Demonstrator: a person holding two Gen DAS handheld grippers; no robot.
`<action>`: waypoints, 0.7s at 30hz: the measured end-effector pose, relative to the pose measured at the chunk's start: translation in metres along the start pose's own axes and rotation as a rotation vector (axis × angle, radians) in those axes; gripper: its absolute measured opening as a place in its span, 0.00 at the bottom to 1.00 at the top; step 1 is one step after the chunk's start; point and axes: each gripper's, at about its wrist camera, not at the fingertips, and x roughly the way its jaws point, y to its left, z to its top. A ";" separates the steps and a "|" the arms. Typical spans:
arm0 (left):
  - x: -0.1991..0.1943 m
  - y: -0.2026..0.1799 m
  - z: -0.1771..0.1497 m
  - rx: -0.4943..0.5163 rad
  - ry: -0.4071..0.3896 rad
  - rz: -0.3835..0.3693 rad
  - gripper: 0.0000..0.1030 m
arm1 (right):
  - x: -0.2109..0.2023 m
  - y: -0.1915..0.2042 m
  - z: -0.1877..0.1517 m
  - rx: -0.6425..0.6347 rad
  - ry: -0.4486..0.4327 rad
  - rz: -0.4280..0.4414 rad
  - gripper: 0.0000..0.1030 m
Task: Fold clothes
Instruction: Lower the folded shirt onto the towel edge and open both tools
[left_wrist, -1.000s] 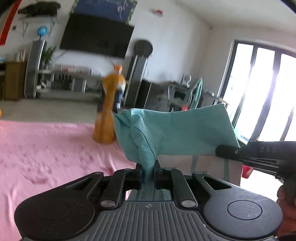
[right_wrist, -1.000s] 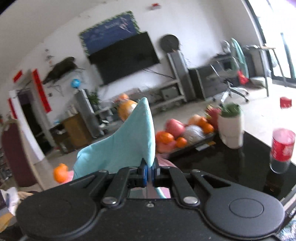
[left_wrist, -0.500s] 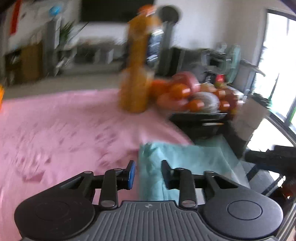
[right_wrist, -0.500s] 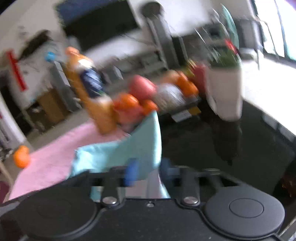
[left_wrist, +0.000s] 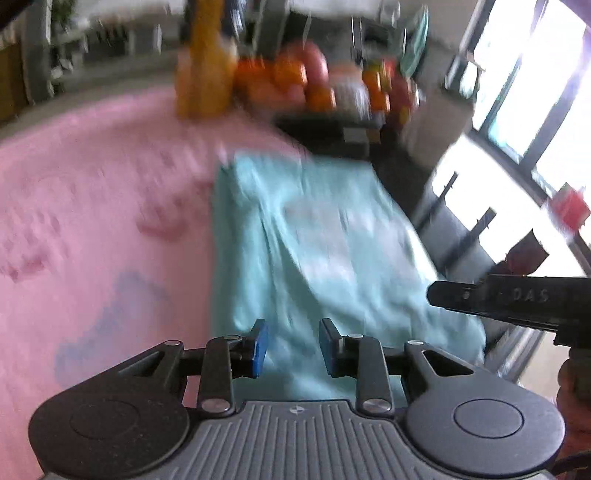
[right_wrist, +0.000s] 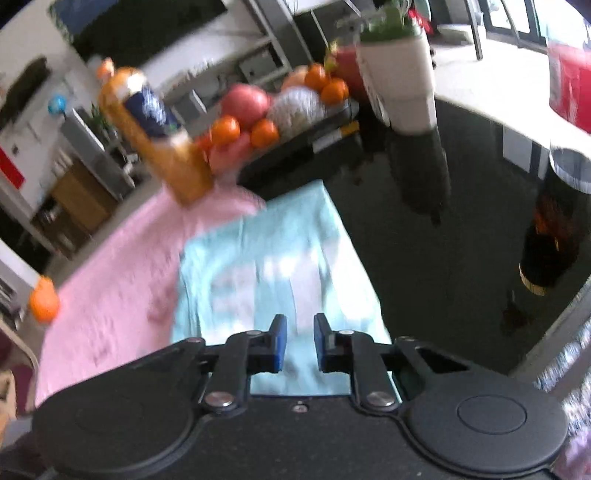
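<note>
On the pink cloth-covered surface (left_wrist: 92, 206), at its right edge beside the dark tabletop, the pale teal fabric garment (left_wrist: 314, 240) lies folded flat, released, with the left claw (left_wrist: 293, 347) spread and the right claw (right_wrist: 298, 343) closing on nothing, so further folds seemingly remain.

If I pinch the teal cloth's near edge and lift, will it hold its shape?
Probably not. The teal cloth lies creased and flat, so it likely drapes limply. It looks thin, probably light. It may slide on the glossy dark table it overhangs.
</note>
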 end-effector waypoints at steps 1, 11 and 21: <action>-0.003 0.000 -0.002 -0.001 0.008 0.015 0.28 | 0.002 -0.001 -0.006 -0.004 0.024 -0.025 0.17; -0.074 -0.010 -0.008 0.019 0.027 0.165 0.37 | -0.062 -0.004 -0.013 0.129 -0.027 -0.049 0.16; -0.188 -0.021 -0.016 0.023 -0.098 0.094 0.65 | -0.177 0.073 -0.004 -0.094 -0.023 0.024 0.65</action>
